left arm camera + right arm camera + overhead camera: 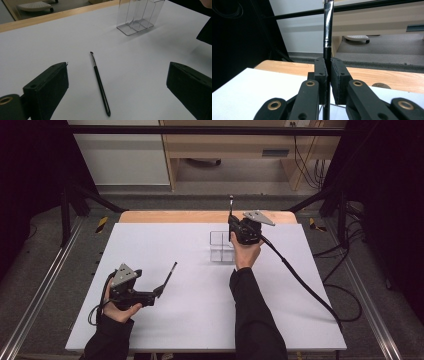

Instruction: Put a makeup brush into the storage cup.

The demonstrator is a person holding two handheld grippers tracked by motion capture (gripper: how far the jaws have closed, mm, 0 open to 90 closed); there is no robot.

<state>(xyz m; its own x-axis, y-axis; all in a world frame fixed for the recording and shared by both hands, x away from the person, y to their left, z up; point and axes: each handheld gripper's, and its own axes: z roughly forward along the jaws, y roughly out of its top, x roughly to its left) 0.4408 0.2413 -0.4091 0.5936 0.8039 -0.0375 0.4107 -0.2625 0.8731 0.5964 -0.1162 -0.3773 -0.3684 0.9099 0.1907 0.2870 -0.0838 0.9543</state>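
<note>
A thin black stick with a silver band lies flat on the white table top, between the wide-apart jaws of my left gripper, untouched. From above, that stick points up and right from my left gripper at the lower left. My right gripper stands above a clear compartmented holder at the back middle. It is shut on a second black stick with a silver band, held upright. The same holder stands beyond the lying stick.
The wooden table edge runs along the back. A black cable trails from my right gripper across the right side of the table. Black frame posts stand at both sides, and a wooden desk is behind.
</note>
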